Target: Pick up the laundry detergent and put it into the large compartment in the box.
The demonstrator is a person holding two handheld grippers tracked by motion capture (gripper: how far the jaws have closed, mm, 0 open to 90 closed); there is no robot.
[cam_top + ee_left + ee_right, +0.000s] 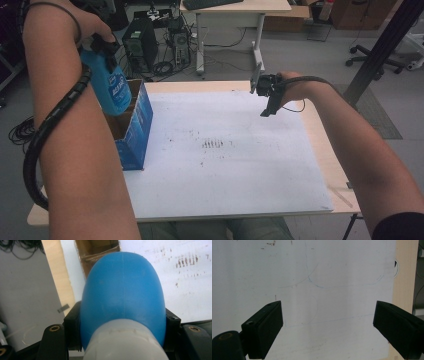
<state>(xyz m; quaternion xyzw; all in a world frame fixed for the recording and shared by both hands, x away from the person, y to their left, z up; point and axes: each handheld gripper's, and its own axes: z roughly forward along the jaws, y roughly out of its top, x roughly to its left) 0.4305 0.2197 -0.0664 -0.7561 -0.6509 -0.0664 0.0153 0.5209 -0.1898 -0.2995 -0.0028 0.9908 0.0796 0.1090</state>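
The left gripper (102, 47) is up off the table with its jaws clamped on either side of a blue spray bottle (112, 87), gripping it near the white collar below the neck. The bottle hangs down from the jaws, its base just above the open mouth of a blue cardboard box (135, 127) that sits directly beneath it. In the left gripper view the bottle's rounded body (123, 297) bulges out past the jaws, with the brown inside of the box (96, 250) beyond it.

To my eye the hold is the weak point: the surface is smooth and curved, and the grip sits high, so the heavy end could swing or slip through if the hand tilts. If it comes down off-centre, the base may catch the box's rim and tip the box over.

Further right is a stained white board (225, 150), bare under both hands. The right gripper (268, 100) hovers above its far right part with its jaws spread wide and nothing between them (327, 322). It is well apart from the bottle, so it could not steady a slip.
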